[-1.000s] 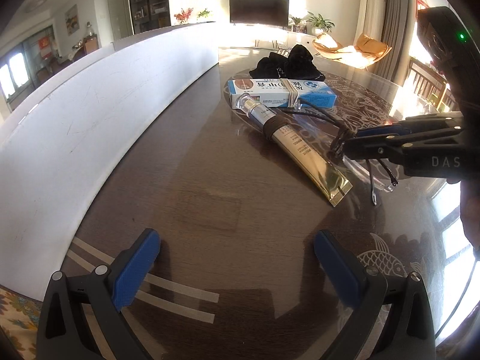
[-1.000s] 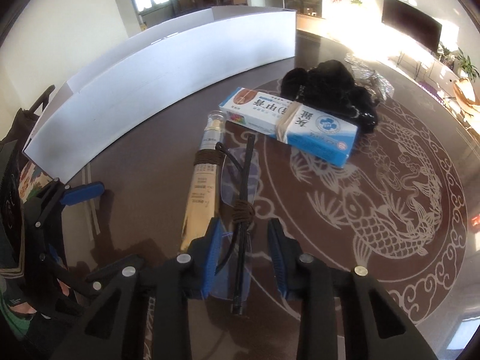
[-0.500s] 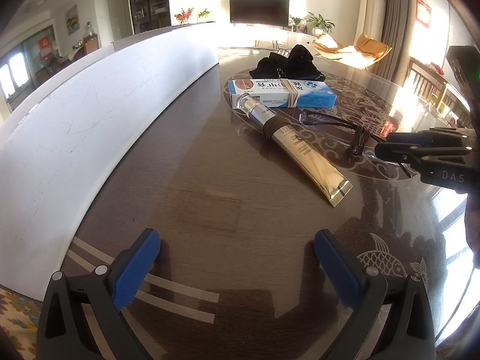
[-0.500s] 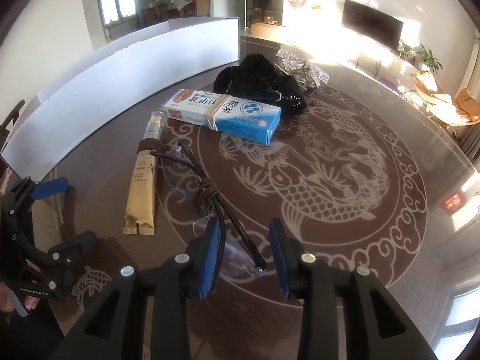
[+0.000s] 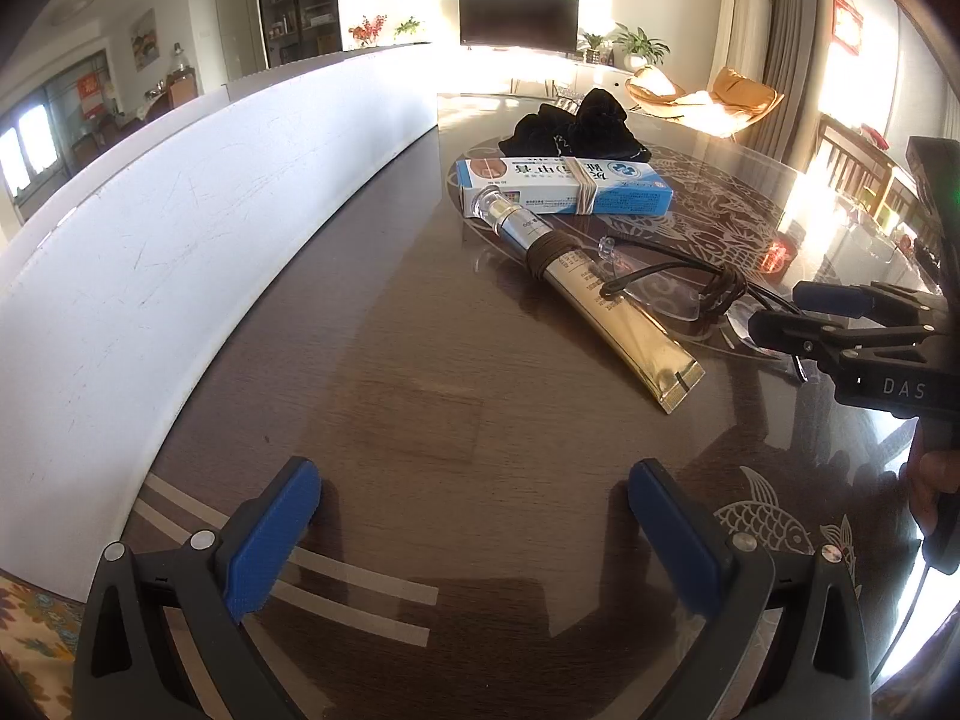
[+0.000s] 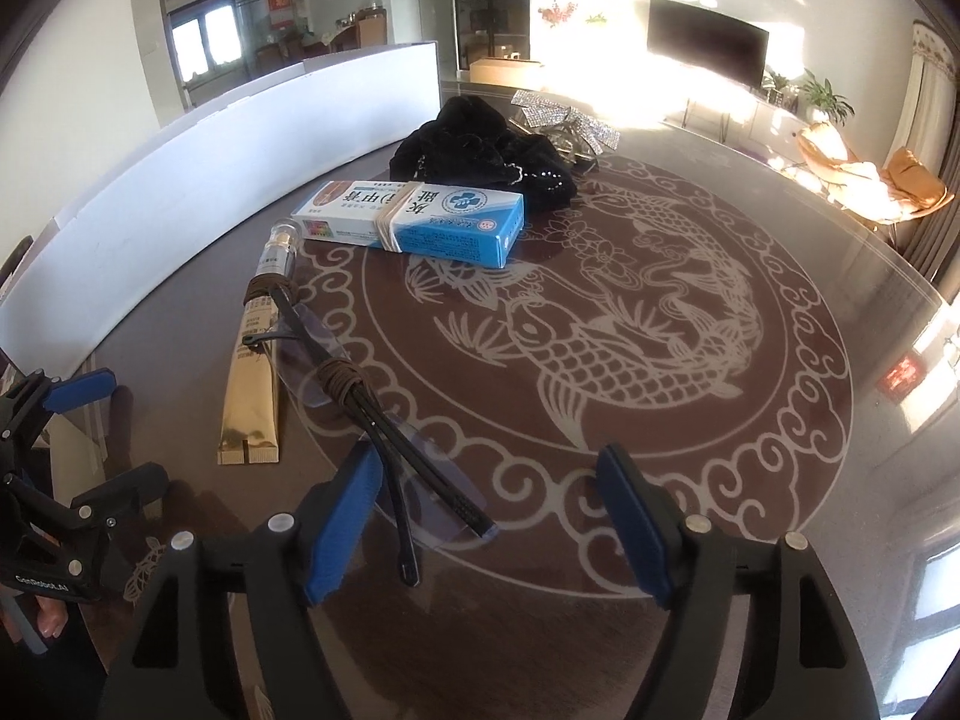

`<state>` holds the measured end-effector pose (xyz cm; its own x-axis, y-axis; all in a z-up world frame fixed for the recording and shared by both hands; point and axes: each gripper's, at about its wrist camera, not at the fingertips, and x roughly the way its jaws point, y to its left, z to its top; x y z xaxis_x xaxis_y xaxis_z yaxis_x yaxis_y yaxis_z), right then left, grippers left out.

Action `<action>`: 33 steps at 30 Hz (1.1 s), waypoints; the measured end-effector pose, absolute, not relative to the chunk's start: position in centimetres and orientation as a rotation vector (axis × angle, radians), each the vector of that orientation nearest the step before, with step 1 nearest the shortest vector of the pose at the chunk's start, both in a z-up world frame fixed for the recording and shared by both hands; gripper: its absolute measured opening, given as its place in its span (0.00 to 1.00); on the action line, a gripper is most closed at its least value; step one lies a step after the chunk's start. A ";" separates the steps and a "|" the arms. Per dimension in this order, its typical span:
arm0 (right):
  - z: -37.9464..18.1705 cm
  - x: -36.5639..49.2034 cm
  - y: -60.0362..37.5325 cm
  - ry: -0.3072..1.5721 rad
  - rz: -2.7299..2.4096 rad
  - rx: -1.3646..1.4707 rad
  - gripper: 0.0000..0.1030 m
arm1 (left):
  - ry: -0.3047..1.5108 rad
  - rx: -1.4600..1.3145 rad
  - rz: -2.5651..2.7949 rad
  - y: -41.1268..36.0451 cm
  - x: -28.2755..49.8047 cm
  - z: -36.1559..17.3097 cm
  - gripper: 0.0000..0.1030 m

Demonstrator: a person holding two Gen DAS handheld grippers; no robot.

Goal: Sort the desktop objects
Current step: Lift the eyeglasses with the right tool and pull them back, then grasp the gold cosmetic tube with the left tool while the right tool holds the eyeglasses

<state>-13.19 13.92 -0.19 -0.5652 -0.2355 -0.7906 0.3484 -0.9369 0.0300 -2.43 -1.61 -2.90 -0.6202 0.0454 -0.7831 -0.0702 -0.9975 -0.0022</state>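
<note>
On the dark tabletop [image 6: 750,480], right tongs [image 6: 489,525] have just spread, releasing the glasses [image 6: 384,420]; left tongs [image 5: 474,531] gape empty. Next: the tube [image 6: 255,372] beyond.

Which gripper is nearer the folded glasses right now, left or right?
Right. The right gripper stands open with the glasses' temple tips between its fingers, untouched. The left gripper is open over bare table, well short of them, past the gold tube.
</note>
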 end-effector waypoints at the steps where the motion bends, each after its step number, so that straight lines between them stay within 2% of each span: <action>1: -0.2 -13.2 14.0 0.180 -2.516 1.236 0.73 | 0.044 -1.339 2.770 -1.6 -2.4 -2.9 1.00; 9: -0.4 -13.3 13.8 0.193 -2.520 1.247 0.83 | 0.015 -1.372 2.755 -1.8 -2.6 -2.9 1.00; 15: -0.5 -13.4 13.7 0.198 -2.509 1.253 0.88 | -0.321 -1.404 2.697 -2.7 -4.6 -1.9 1.00; 17: -0.5 -13.4 13.7 0.197 -2.509 1.253 0.88 | -0.381 -1.417 2.682 -2.6 -6.0 -1.7 1.00; 22: -0.6 -13.5 13.7 0.193 -2.508 1.253 0.88 | -0.362 -1.465 2.683 -0.9 -9.6 -1.8 1.00; 29: -0.6 -13.5 13.6 0.197 -2.508 1.253 0.88 | -0.195 -1.540 2.745 1.4 -13.8 -2.3 1.00; 33: -0.5 -13.4 13.6 0.203 -2.508 1.255 0.89 | -0.287 -1.535 2.723 0.6 -14.7 -2.0 1.00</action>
<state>-13.44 13.61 -0.55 -0.5588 -0.2258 -0.7980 0.3514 -0.9360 0.0188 -14.75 0.58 -1.95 -0.5216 0.0911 -0.8483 0.0876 -0.9833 -0.1595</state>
